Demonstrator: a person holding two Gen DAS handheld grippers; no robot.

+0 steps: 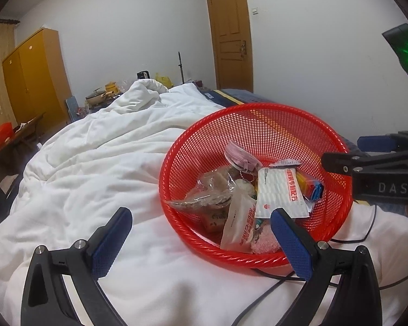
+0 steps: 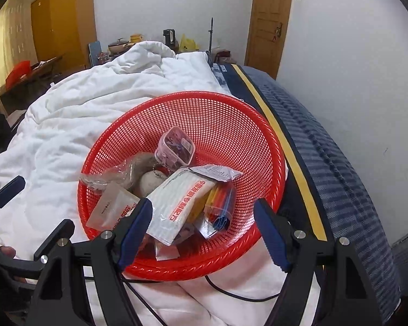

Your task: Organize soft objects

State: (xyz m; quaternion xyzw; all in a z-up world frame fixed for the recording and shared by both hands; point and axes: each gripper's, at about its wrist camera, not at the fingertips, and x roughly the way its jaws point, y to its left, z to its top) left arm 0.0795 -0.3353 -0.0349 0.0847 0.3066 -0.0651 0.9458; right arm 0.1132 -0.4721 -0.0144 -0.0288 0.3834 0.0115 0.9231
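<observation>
A red mesh basket (image 1: 258, 125) (image 2: 204, 116) sits on a white duvet (image 1: 95, 163) (image 2: 68, 114). It holds several small things: a white packet with red print (image 1: 281, 195) (image 2: 182, 206), a clear bag with a brown plush (image 1: 212, 187) (image 2: 138, 168), a pink box (image 1: 240, 156) (image 2: 175, 146), coloured pieces in a bag (image 1: 311, 187) (image 2: 220, 203) and a pink fluffy item (image 1: 263, 241). My left gripper (image 1: 201, 241) is open and empty over the basket's near left rim. My right gripper (image 2: 204, 233) is open and empty over the near rim; it also shows at the right of the left wrist view (image 1: 367, 157).
A black cable (image 1: 258, 296) (image 2: 231, 293) runs over the duvet below the basket. The blue mattress edge with a yellow stripe (image 2: 299, 168) lies to the right, by the white wall. A wooden door (image 1: 229, 32), a wardrobe (image 1: 32, 76) and a cluttered table stand beyond.
</observation>
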